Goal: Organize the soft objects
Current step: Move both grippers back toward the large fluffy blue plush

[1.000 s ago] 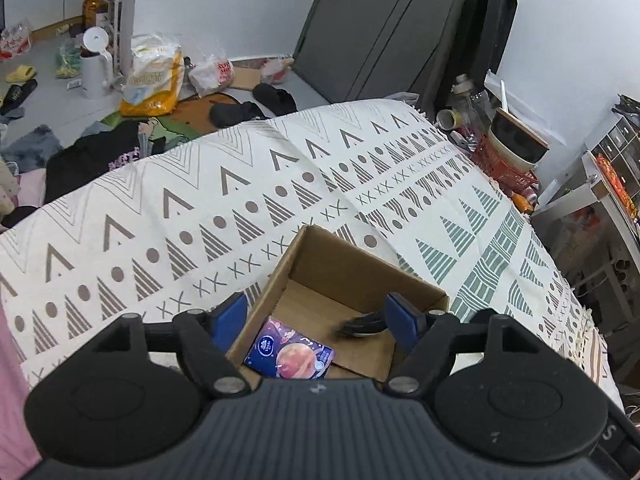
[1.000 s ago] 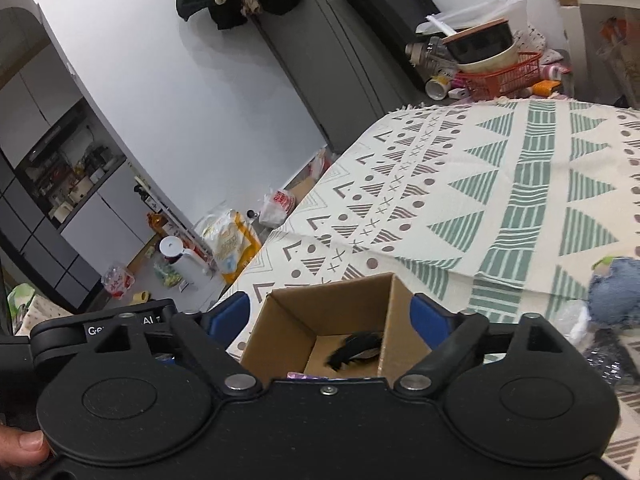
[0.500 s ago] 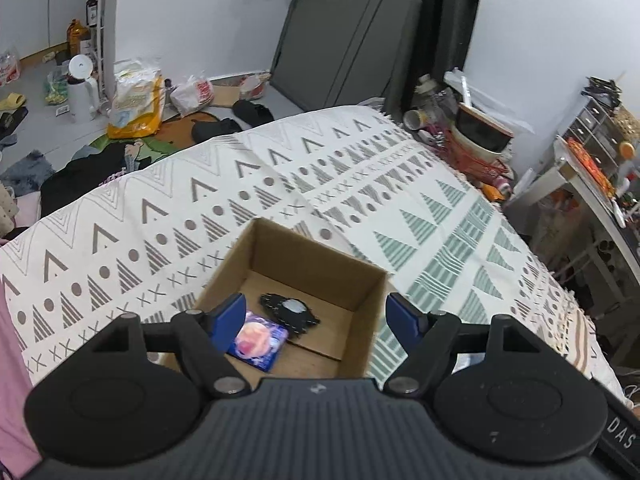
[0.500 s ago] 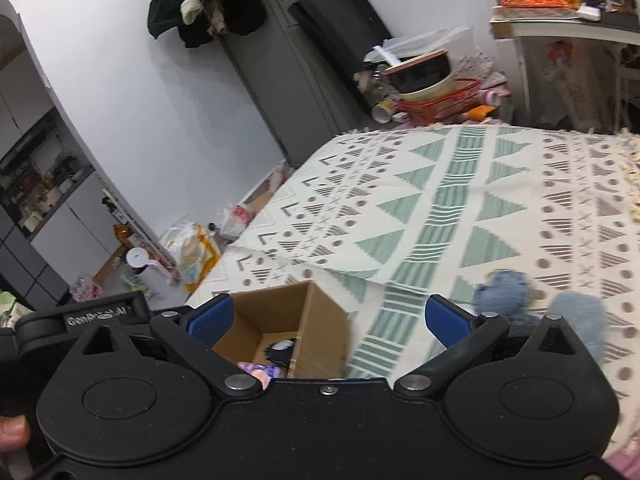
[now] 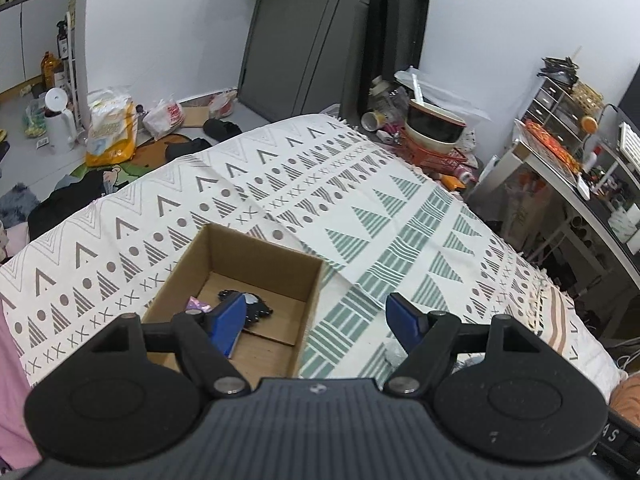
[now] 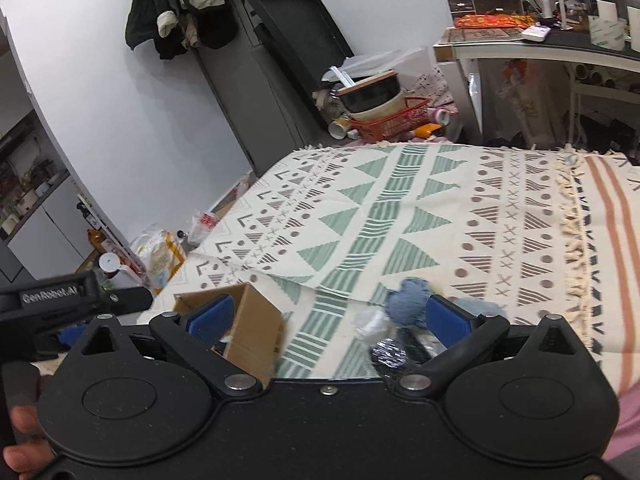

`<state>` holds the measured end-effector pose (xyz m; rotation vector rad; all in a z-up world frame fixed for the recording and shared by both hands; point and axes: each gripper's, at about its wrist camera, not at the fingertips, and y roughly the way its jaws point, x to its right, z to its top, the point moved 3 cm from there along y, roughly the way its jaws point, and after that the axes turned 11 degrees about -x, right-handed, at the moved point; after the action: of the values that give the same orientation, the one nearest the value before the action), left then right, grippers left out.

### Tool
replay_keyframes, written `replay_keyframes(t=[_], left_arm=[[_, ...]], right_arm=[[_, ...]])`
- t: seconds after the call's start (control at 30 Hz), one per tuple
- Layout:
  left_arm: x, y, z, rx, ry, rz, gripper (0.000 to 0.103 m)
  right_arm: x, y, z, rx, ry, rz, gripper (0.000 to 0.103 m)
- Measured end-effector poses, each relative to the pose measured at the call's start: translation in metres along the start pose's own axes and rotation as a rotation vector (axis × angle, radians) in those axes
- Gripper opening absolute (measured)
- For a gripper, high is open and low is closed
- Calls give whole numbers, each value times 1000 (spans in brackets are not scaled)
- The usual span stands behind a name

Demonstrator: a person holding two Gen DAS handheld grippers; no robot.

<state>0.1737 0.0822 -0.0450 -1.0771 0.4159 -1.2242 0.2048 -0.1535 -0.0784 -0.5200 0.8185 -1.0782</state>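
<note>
Reaching with the right hand-held gripper (image 6: 326,320), spread and empty, toward the blue denim plush (image 6: 408,300) beside the cardboard box (image 6: 252,320); next, closing gently on it.

1. Both views are evenly bright, with soft indoor light and no hard shadows; the white walls look slightly bluish.
2. Fisheye bending is strong near the edges, at 3 and 9 o'clock.
3. The blue denim toy (image 6: 409,300) shows motion blur.
</note>
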Motion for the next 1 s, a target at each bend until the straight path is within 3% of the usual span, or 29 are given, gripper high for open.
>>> replay_keyframes(t=[0.33, 0.53, 0.83, 1.0], left_arm=[[31, -1, -15, -8, 26, -18, 75], [52, 8, -22, -35, 50, -34, 75], [84, 25, -28, -62, 89, -96, 75], [102, 46, -26, -85, 156, -116, 74]], right_arm=[[41, -12, 0, -29, 39, -59, 103], [66, -16, 5, -44, 76, -15, 99], [94, -5, 10, -96, 122, -10, 79], [104, 3, 11, -81, 174, 114, 68]])
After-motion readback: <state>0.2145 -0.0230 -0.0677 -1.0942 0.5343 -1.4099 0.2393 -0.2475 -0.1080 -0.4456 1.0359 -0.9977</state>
